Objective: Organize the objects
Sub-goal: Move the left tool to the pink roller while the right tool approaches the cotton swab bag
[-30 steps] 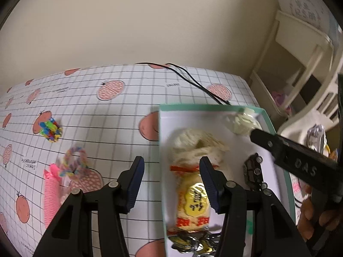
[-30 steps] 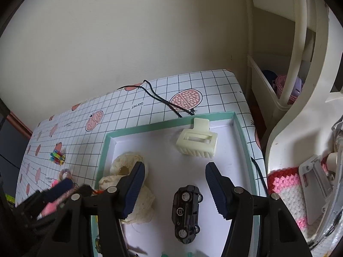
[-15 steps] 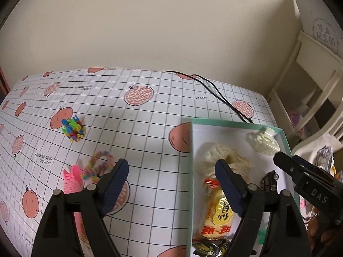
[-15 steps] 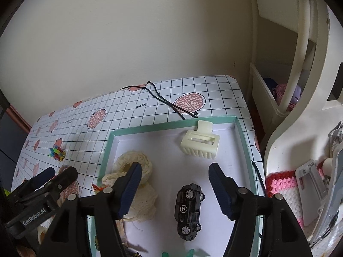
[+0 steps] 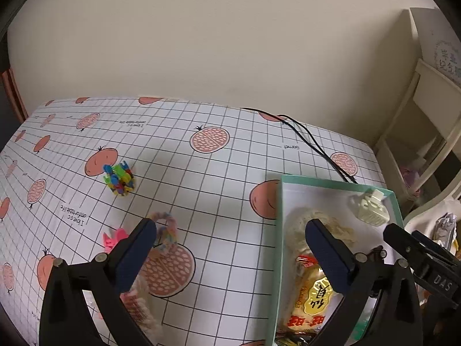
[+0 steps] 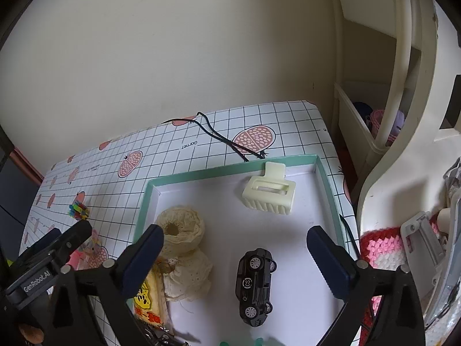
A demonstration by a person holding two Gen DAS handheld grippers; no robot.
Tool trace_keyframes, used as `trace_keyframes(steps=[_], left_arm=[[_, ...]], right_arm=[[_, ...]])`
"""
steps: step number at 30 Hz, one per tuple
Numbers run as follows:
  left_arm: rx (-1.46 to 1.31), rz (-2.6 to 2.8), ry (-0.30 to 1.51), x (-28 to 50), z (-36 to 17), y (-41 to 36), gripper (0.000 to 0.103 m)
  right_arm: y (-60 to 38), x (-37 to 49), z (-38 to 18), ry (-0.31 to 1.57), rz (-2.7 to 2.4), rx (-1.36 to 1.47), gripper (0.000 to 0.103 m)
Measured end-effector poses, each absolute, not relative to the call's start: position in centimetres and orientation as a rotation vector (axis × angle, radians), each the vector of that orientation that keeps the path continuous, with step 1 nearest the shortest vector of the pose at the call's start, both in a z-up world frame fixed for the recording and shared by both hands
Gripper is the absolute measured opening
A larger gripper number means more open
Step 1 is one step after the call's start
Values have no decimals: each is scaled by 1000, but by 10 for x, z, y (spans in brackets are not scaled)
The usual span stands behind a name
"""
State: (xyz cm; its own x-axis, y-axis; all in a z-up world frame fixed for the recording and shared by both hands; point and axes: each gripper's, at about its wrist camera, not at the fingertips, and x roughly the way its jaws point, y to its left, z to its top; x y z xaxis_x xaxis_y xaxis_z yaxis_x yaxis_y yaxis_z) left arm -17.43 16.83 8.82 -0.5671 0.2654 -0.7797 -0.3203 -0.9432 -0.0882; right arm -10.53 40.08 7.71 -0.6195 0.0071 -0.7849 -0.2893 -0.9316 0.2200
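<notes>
Now both your grippers hang wide apart and hold nothing.
Your desk (image 5: 219, 173) carries the green-rimmed tray (image 6: 201, 173) at its right edge, under your right gripper (image 6: 234, 248); inside lie lace roll (image 6: 180, 227), hair claw (image 6: 269, 194), toy car (image 6: 256, 282). Your left gripper (image 5: 230, 248) straddles the tray's left rim; the bead cluster (image 5: 118, 179) sits left.

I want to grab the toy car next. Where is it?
In the right wrist view the black car lies inside the teal tray, right of the lace roll and nearer the camera than the cream hair clip.

"GenRobot.AI" on the left tool (image 6: 49, 262); "DAS" on the right tool (image 5: 432, 268).
</notes>
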Motion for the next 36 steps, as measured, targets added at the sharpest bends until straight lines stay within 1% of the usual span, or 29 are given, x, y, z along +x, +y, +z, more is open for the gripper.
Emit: trace_keyframes(steps=[2,12,18,22,29,36], left_arm=[[-1240,2526,85,-174,88,167,103],[-1223,2541,70,-177,94,162,103],[-1220,2539,43,-180,103,156,103],[-1225,2542,36,-183,109,148,103],[-1225,2566,-17,-190,125,122,103],[-1214,2613,-83,-195,138,85,103]], right_arm=[[400,-105,77,493,2645,-1276,103],[395,-106,77,468,2650,-1284,103],[383,-105,87,453,2676,-1270,103],[368,-107,98,410,2718,-1252,103],[331,-112,115,370,2794,-1232,103],[292,-117,121,371,2871,-1275,103]])
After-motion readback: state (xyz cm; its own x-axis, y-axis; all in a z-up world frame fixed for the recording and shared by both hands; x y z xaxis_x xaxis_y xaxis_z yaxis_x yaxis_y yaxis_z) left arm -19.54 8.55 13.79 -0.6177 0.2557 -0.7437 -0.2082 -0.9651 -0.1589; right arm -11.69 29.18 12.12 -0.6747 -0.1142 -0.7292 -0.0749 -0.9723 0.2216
